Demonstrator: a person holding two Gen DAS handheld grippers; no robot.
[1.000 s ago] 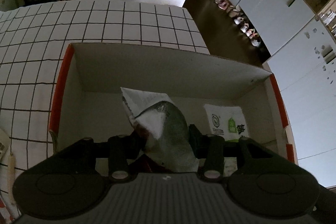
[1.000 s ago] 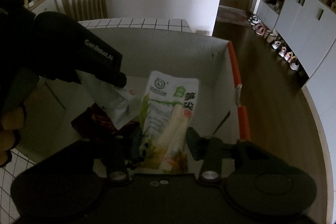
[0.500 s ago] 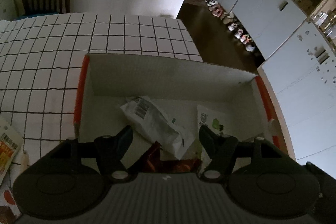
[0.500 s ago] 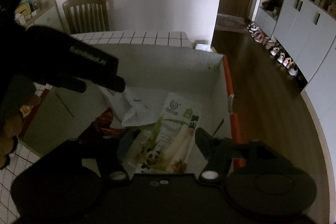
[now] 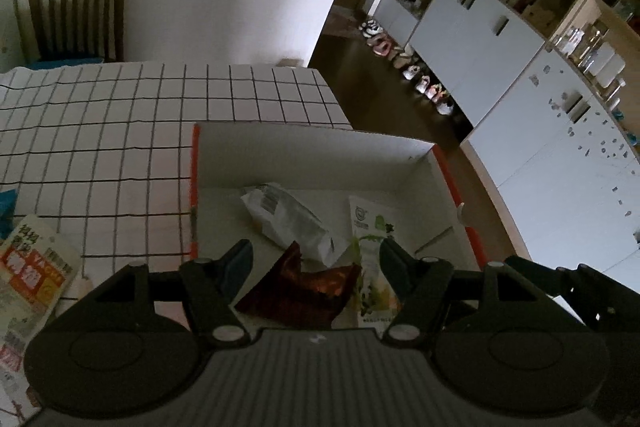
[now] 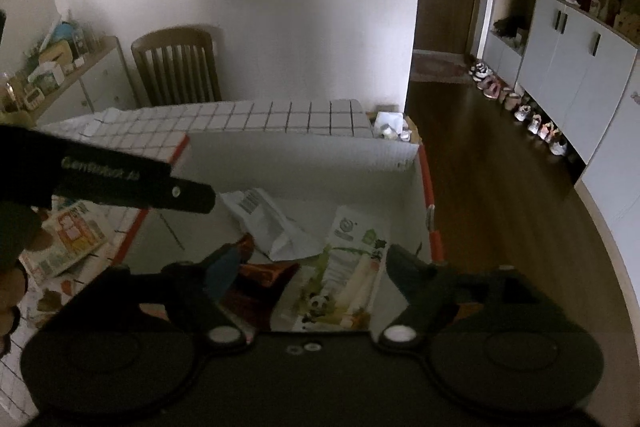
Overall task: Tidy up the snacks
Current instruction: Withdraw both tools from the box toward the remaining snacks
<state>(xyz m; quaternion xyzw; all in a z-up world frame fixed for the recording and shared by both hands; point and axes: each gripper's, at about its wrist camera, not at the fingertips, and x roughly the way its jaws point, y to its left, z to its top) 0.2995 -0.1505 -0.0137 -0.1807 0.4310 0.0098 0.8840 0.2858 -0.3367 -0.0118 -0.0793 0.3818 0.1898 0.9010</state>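
Observation:
A white cardboard box with orange edges [image 5: 312, 155] [image 6: 304, 155] stands on the checked table. Inside lie a white-grey snack bag [image 5: 288, 219] [image 6: 272, 223], a dark red packet [image 5: 304, 291] [image 6: 260, 279] and a white-green bamboo-shoot pack [image 5: 372, 251] [image 6: 348, 267]. My left gripper [image 5: 316, 255] is open and empty, held above the box's near side. My right gripper [image 6: 316, 259] is open and empty above the same box. The left gripper's black body [image 6: 120, 183] shows at the left of the right wrist view.
A colourful snack pack [image 5: 28, 267] [image 6: 68, 235] lies on the checked tablecloth [image 5: 120, 131] left of the box. A wooden chair [image 5: 76, 15] stands behind the table. White cabinets [image 5: 560, 131] and a row of shoes [image 5: 412, 67] line the floor to the right.
My left gripper opened and let the white-grey bag drop into the box, then drew back and up. My right gripper also drew back from the box.

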